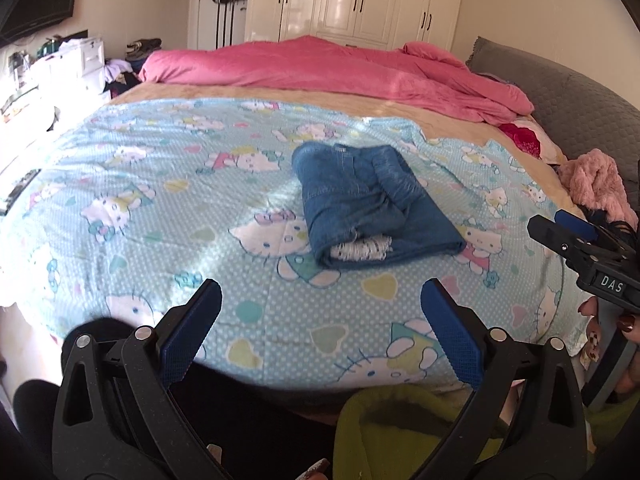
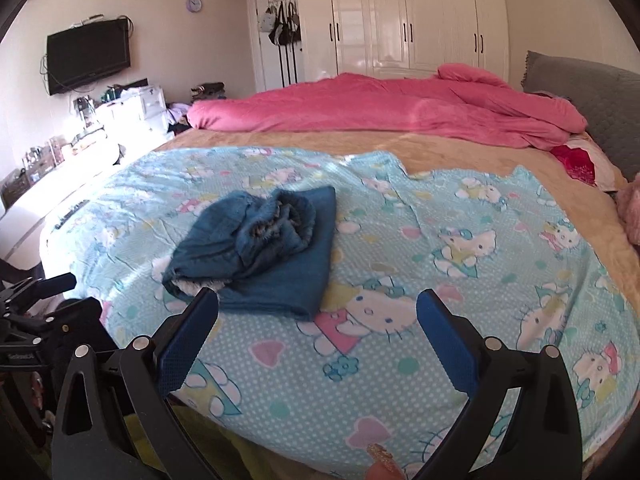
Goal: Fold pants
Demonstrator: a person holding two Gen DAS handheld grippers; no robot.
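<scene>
Left gripper (image 1: 320,320) jaws wide, empty. Right gripper (image 2: 318,320) likewise wide, empty; its body reads "DAS". Folded pants (image 1: 370,206) lie mid-sheet (image 1: 160,200), long axis 11-to-5, open end at 6 o'clock. Pink duvet (image 1: 320,68) beyond.

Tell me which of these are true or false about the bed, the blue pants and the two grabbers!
1. The blue denim pants lie folded in a bundle on the light blue cartoon-cat sheet. True.
2. The left gripper is clamped on the pants. False: it is open and apart from them.
3. The right gripper is open and holds nothing. True.
4. The pink rumpled blanket covers the pants. False: it lies at the far side of the bed, apart from them.
5. The white wardrobe doors are closed. True.
</scene>
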